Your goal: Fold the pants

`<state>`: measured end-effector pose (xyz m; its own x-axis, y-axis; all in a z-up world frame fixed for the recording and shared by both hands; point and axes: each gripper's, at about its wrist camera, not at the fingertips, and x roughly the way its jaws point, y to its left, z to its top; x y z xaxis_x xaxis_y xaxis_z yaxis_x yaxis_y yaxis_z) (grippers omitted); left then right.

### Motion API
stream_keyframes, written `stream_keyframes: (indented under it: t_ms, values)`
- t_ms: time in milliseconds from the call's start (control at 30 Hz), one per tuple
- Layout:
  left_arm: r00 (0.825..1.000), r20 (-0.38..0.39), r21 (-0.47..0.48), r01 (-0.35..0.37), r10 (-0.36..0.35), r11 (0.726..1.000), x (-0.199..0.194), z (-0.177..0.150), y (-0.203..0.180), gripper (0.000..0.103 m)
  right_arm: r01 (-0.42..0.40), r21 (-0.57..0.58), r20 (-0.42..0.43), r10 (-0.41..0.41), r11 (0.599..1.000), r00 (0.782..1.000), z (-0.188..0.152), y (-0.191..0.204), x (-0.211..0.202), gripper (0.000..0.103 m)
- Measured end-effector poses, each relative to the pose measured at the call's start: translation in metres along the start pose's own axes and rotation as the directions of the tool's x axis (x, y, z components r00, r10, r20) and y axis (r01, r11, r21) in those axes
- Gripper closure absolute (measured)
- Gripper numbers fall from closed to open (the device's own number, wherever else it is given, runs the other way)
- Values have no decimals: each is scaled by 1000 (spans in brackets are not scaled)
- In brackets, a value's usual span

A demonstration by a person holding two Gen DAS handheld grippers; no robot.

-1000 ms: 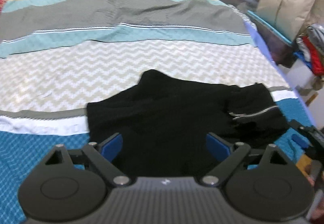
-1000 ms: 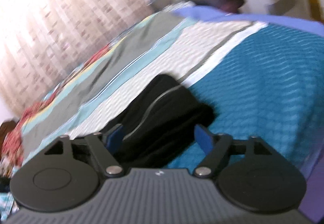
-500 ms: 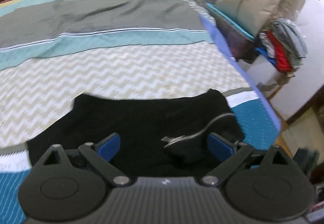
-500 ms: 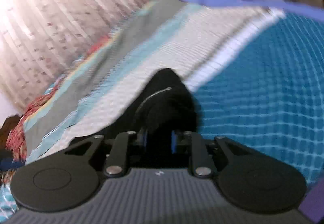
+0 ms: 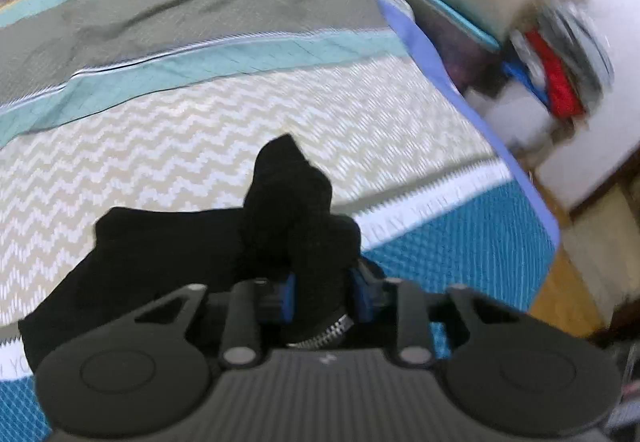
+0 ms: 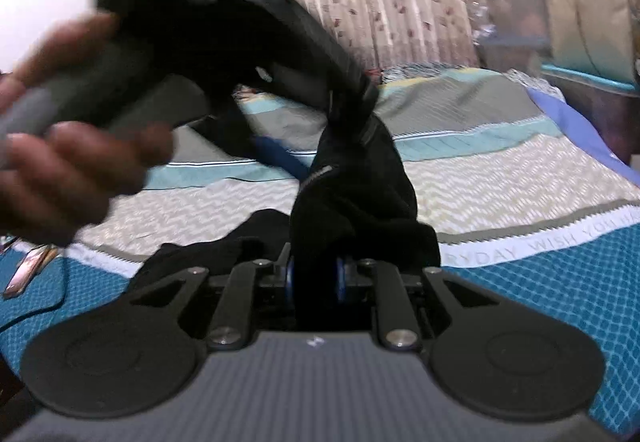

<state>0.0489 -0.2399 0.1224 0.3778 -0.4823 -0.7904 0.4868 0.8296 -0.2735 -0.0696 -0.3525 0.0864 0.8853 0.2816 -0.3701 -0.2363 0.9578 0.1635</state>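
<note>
So the black pants (image 5: 200, 242) are soft, knit and bunched up, w/ a metal zipper (image 5: 328, 330). They lie partly on the bed (image 5: 200, 146), partly lifted. Left gripper (image 5: 324, 294) is closing, blue pads pinching the cloth by the zipper. Right gripper (image 6: 316, 278) is clamped on another black fold. A hand (image 6: 60, 162) holds the left tool. Bed cover is zigzag & striped. A clear plastic bin (image 6: 516, 10) w/ teal lid holds something red.

Black pants (image 5: 168, 250), zigzag-striped bedspread (image 5: 160, 146)
</note>
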Motion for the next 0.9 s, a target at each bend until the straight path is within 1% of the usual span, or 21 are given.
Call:
stream_keyframes:
  t_ms: [67, 133, 233, 367, 433, 467, 533, 633, 767, 900]
  values:
    - [1000, 11, -56, 18, -18, 998, -5, -1, 19, 81, -34, 2, 1, 34, 999, 999, -1, 1, -3, 89]
    - [999, 13, -93, 54, -53, 994, -11, -4, 33, 81, -61, -7, -2, 61, 998, 998, -1, 6, -7, 90]
    - [998, 39, -94, 54, -51, 994, -25, -12, 47, 81, -83, -56, -17, 82, 995, 996, -2, 19, -4, 90]
    - [995, 66, -179, 85, -74, 980, -45, -19, 81, 81, -142, -99, -38, 138, 985, 990, 0, 42, -3, 90]
    - [994, 81, -214, 84, -68, 973, -54, -23, 98, 82, -180, -117, -57, 174, 977, 983, -1, 56, -4, 91]
    - [994, 91, -229, 87, -68, 969, -60, -27, 108, 83, -198, -128, -67, 190, 972, 979, -2, 62, -3, 95]
    - [991, 102, -251, 113, -90, 961, -68, -32, 123, 84, -251, -160, -93, 238, 955, 967, -4, 77, -4, 96]
    - [987, 126, -254, 126, -96, 959, -81, -44, 138, 84, -251, -241, -105, 232, 937, 967, -6, 100, -4, 96]
    - [982, 163, -274, 142, -99, 951, -95, -58, 157, 84, -310, -227, -137, 284, 923, 949, -1, 109, -3, 96]
    - [984, 162, -347, 129, -76, 929, -94, -77, 188, 84, -353, -249, -170, 318, 902, 933, 0, 122, -1, 96]
